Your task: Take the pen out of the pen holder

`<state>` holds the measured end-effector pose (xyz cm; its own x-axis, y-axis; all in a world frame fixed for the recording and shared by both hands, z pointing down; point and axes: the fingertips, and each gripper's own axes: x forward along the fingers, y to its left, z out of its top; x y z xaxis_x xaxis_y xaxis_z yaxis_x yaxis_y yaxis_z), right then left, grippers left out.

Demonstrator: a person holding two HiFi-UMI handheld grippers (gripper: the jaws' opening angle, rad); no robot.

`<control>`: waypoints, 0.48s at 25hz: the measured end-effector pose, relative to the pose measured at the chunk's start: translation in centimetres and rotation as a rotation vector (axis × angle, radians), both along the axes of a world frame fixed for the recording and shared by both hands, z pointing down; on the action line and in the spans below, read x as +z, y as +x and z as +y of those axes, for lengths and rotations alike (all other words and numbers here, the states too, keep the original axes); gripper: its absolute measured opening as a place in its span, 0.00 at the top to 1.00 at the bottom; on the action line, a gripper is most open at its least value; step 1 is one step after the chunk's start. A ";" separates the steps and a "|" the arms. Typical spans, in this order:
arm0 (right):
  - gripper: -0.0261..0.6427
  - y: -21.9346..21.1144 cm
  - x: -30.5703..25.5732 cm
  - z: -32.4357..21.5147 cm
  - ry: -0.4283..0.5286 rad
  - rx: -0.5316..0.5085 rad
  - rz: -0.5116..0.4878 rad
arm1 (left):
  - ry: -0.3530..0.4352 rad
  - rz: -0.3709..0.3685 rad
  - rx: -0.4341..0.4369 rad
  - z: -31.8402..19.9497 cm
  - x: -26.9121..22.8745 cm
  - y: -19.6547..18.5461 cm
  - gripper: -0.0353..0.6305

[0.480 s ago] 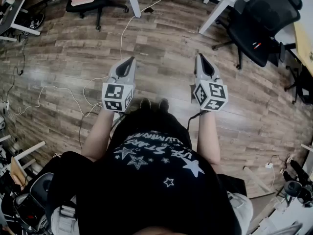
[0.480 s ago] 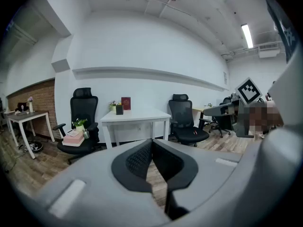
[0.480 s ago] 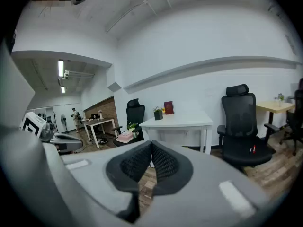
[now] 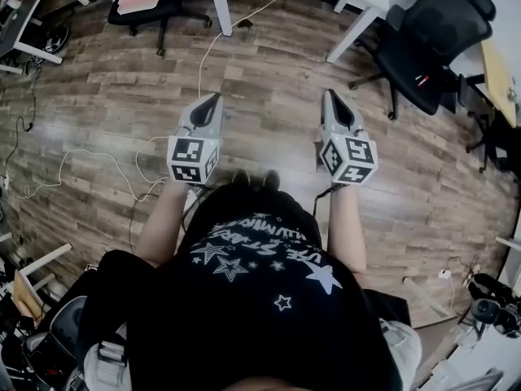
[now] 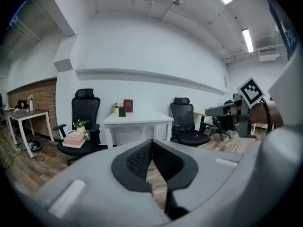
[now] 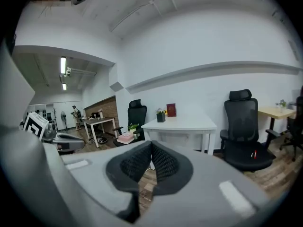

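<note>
Left grey two-jaw gripper (image 5: 151,142): jaws together, nothing between. Right grey two-jaw gripper (image 6: 151,144): same, empty. Since half a second ago both keep the same pose over the brown wood-plank floor (image 4: 269,63); only the view has drifted slightly. Small dark cup (image 6: 161,117), likely the pen holder, sits on the white rectangular table (image 6: 182,125), well apart from both. Pen too small to tell. Looks like approach only, no reach yet.

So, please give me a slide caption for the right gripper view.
Right gripper, jaws shut and empty, facing a white table that bears a small dark pot.
</note>
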<state>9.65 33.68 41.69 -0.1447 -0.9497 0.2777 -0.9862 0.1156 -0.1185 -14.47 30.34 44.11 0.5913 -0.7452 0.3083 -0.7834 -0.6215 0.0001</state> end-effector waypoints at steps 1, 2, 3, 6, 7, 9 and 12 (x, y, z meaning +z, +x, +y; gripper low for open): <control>0.95 -0.2 -0.1 -0.2 0.001 0.001 0.003 | -0.001 0.002 0.000 -0.2 0.1 -0.2 0.93; 0.95 -0.3 -0.1 -0.4 0.001 0.002 0.005 | -0.004 0.004 0.000 -0.3 0.3 -0.4 0.93; 0.95 -0.4 -0.1 -0.6 0.000 0.004 0.007 | -0.009 0.005 -0.001 -0.4 0.5 -0.6 0.93; 0.95 -0.9 0.0 -1.6 0.008 0.015 0.002 | -0.026 0.014 -0.003 -0.8 1.1 -1.5 0.93; 0.95 -1.1 0.0 -1.9 0.014 0.019 -0.002 | -0.030 0.018 -0.004 -0.9 1.3 -1.9 0.93; 0.95 -1.6 0.2 -2.6 0.027 0.025 -0.007 | -0.029 0.021 -0.009 -1.6 1.6 -2.9 0.93; 0.79 -2.3 0.1 -3.9 0.039 0.020 -0.011 | -0.022 0.015 -0.012 -3.0 1.8 -4.1 0.93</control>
